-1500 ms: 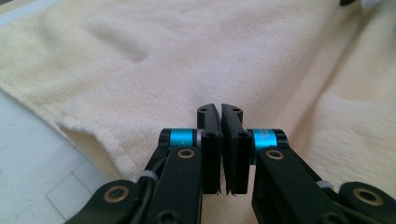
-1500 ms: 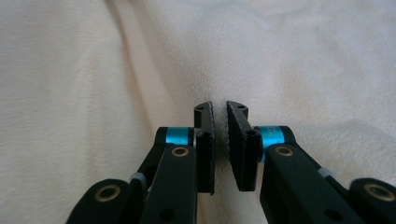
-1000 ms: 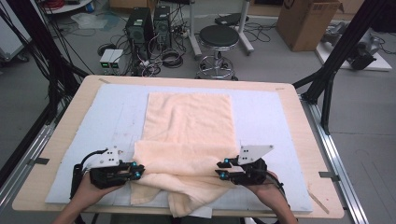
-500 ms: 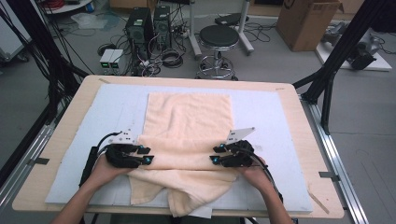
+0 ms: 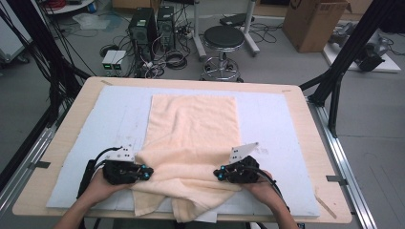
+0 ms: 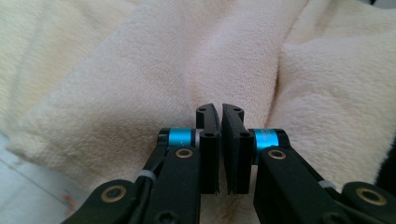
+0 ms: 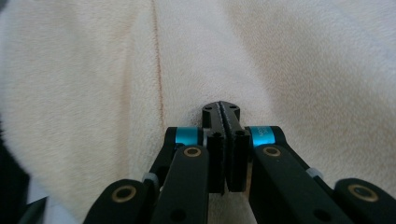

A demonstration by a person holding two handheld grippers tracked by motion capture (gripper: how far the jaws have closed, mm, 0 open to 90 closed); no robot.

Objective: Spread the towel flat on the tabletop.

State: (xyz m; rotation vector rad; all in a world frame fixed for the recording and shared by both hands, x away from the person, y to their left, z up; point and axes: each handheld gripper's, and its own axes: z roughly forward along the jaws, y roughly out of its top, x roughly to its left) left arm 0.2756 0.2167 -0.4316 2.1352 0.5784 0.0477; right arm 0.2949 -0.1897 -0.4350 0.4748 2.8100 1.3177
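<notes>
Beyond my desk, with its pale blue-grey mat, I see a black round stool on the grey floor. Left of it stand two dark computer towers amid tangled cables. A cardboard box sits far right.
</notes>
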